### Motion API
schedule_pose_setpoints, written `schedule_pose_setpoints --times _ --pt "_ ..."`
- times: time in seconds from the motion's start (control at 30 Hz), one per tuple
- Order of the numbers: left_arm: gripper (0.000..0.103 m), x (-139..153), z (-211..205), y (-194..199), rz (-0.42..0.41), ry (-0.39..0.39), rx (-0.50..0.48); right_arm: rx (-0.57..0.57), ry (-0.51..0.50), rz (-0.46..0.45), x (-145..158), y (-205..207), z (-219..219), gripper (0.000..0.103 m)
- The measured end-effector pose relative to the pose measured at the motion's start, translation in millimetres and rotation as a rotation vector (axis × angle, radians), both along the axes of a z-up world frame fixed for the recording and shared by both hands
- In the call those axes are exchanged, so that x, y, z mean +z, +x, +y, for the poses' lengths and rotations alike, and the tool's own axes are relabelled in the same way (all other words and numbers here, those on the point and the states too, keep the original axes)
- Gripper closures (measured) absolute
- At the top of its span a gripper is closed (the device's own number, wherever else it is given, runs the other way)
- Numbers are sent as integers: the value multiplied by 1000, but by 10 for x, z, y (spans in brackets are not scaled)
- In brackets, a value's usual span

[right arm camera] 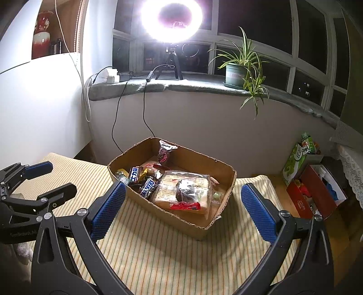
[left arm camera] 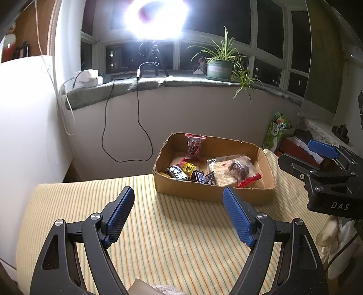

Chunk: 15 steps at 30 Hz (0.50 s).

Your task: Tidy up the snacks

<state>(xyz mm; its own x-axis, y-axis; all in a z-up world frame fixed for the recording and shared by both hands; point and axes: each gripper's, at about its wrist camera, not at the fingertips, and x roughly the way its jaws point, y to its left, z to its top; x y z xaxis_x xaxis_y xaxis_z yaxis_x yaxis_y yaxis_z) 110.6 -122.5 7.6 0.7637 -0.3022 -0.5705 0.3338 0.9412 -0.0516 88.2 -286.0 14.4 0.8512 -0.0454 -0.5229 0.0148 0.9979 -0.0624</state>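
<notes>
An open cardboard box (left arm camera: 211, 192) stands on the striped tablecloth (left arm camera: 170, 238) and also shows in the right wrist view (right arm camera: 181, 217). It holds several snacks: Snickers bars (right arm camera: 147, 185), a clear bag of bread (right arm camera: 181, 192), a red-topped packet (left arm camera: 194, 145) leaning on the far wall, and small candies (left arm camera: 188, 168). My left gripper (left arm camera: 179, 215) is open and empty, in front of the box. My right gripper (right arm camera: 183, 208) is open and empty, just short of the box's near wall; in the left wrist view it shows at the right edge (left arm camera: 322, 156).
A windowsill (right arm camera: 181, 86) behind carries a bright ring light (right arm camera: 171, 20), cables and a potted plant (right arm camera: 236, 72). A green packet (right arm camera: 297, 158) and a red box (right arm camera: 315, 195) stand on the floor at the right. A white wall (left arm camera: 27, 136) is at the left.
</notes>
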Motion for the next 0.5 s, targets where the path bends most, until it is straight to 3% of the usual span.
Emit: schedule_pose_setpoints --times 0.5 --pt "22 -7 21 -28 -7 7 6 2 0 8 -44 -38 24 0"
